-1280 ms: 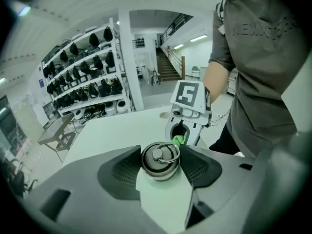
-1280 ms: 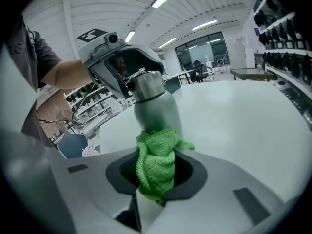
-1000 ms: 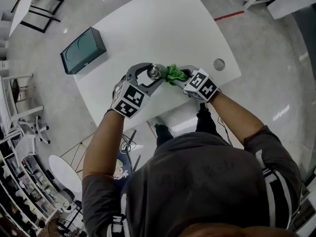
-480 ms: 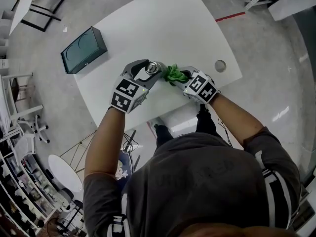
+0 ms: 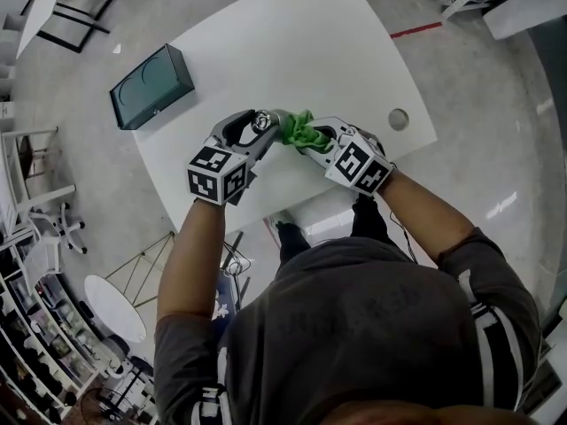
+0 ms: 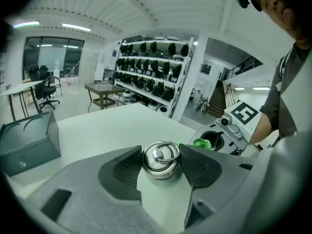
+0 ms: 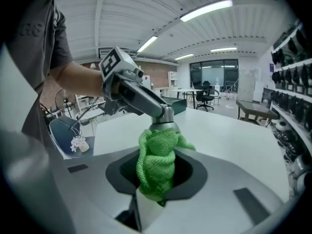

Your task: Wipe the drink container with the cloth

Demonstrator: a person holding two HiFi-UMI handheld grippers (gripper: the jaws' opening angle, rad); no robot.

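Drink container [image 6: 160, 160], a small metal one with a ring on its cap, is held over the white table [image 5: 292, 51] near its front edge. I judge the wipe under way rather than finished: the green cloth [image 7: 156, 167] is bunched against its far end, though I can't tell how much of the metal has been covered. My left gripper [image 5: 264, 124] has its jaws fairly wide but clamped on the container's sides just below the cap, while my right gripper [image 5: 312, 140] is pinched tight on the wad of cloth.
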